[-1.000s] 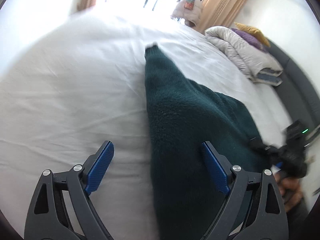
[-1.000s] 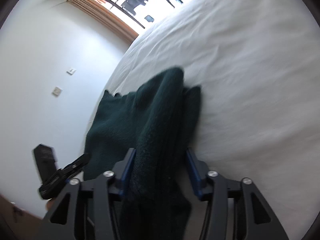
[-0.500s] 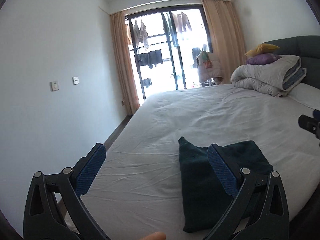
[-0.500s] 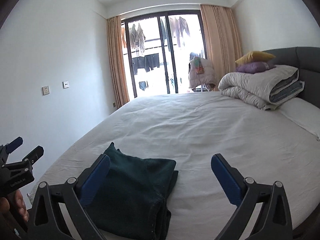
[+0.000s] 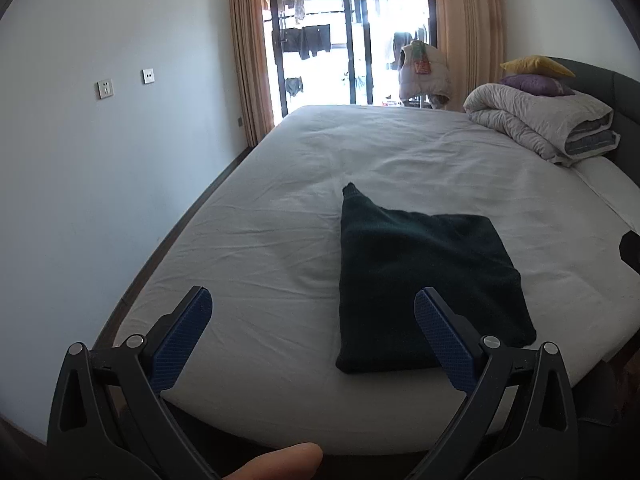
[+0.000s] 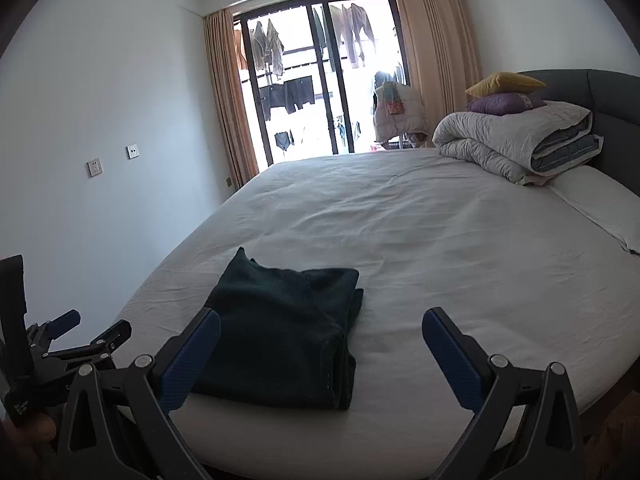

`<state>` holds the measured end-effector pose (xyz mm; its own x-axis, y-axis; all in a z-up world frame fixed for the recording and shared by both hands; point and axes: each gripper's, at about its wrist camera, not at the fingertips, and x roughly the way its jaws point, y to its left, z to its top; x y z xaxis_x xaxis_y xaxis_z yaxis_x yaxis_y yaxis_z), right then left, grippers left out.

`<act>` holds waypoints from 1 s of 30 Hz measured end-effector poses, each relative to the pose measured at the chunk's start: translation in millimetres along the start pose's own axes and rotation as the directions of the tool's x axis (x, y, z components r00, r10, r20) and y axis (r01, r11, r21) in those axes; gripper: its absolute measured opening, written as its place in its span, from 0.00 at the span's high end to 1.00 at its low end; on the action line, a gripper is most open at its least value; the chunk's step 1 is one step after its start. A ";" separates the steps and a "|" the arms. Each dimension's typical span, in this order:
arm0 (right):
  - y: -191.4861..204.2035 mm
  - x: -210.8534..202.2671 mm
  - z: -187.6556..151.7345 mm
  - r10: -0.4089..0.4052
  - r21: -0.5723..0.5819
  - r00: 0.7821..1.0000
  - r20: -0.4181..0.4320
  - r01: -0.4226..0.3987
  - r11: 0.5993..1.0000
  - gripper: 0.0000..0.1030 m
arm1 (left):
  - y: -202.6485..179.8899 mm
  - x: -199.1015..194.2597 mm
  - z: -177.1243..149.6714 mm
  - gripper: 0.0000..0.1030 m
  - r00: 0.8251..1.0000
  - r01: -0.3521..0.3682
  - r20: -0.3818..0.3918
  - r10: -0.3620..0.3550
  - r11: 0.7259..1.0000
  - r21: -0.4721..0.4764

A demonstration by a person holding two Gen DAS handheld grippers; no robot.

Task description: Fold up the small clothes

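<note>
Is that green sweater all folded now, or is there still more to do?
It looks done: the dark green sweater lies as a flat folded stack near the edge of the bed, with one corner poking out at the far side. Nothing is in hand; the left tongs and right tongs are both open and held clear of it. At most that corner could be tucked in. No other clothes wait on the bed.

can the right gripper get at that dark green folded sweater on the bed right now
Probably yes. The right gripper is open, and the folded sweater lies just ahead near the bed's edge with nothing between them.

Folded dark green garment [image 5: 424,276], lying flat
</note>
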<state>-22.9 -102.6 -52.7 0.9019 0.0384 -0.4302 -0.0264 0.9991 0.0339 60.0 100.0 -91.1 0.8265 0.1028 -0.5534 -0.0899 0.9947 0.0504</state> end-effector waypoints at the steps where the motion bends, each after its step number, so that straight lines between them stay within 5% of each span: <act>1: 0.7 0.9 -3.2 0.002 0.003 1.000 -0.013 -0.002 1.000 0.00 | -0.8 4.1 -4.0 0.00 1.000 0.016 -0.022 -0.016 1.000 -0.006; 16: 28.6 35.9 -41.9 -0.044 -0.081 0.984 -0.175 0.030 0.996 0.00 | -6.7 56.3 -35.3 0.00 0.982 0.049 -0.181 -0.050 0.999 -0.010; 30: 26.9 46.7 -47.6 -0.064 -0.073 0.975 -0.213 0.049 0.996 0.00 | -2.6 64.7 -37.5 0.00 0.979 0.046 -0.200 -0.049 0.999 -0.022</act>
<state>-2.0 -73.0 -114.8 0.7893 -0.0221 -0.6135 -0.0135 0.9985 -0.0534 92.9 103.7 -158.2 0.7024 0.0501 -0.7100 -0.0640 0.9979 0.0070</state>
